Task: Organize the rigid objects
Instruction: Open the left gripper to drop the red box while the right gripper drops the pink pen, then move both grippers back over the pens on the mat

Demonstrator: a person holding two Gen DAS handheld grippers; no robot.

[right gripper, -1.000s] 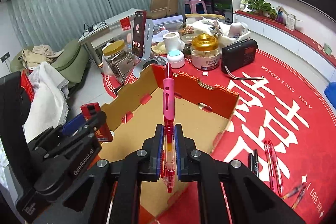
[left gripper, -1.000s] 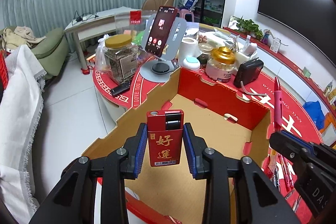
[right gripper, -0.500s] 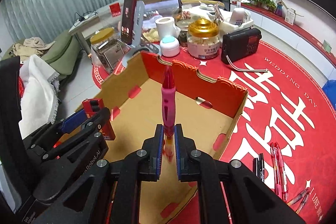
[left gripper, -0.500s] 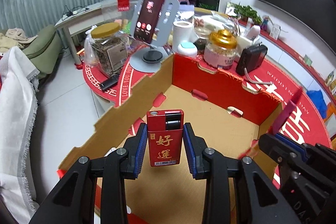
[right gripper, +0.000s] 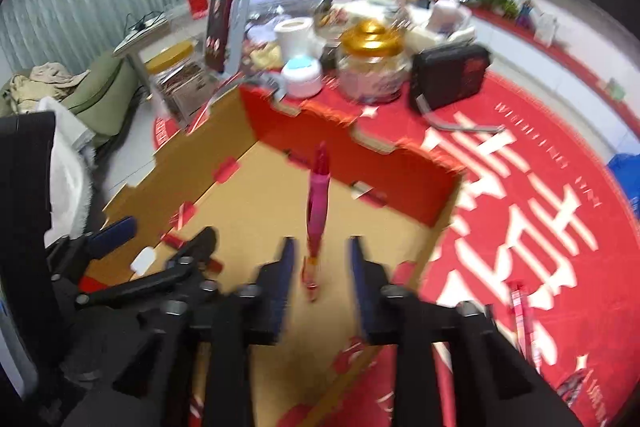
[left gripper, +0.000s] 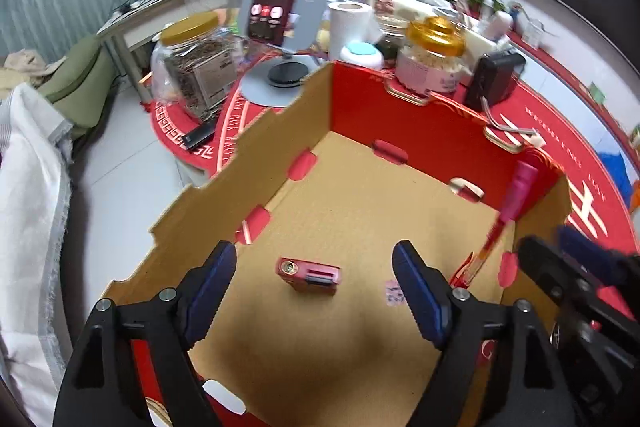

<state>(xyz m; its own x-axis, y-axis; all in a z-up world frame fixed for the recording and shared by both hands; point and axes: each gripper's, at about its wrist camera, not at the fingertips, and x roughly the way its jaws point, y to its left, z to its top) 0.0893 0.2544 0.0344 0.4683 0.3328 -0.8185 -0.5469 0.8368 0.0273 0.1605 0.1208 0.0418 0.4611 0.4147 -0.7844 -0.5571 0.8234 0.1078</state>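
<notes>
Both grippers are letting go over the cardboard box (left gripper: 276,131). The left gripper (left gripper: 314,291) is opening, and the red lighter (left gripper: 308,275) is in the box. The right gripper (right gripper: 322,273) is opening too, with the pink pen (right gripper: 317,203) loose between its fingers. Next, I think, 2 more pens (right gripper: 524,323) need picking up from the red mat.

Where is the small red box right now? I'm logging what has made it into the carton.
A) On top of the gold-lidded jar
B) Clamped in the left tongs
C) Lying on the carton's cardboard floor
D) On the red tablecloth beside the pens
C: the small red box lies on the carton floor, clear of the opening left tongs, whose pads stand apart on either side.
</notes>
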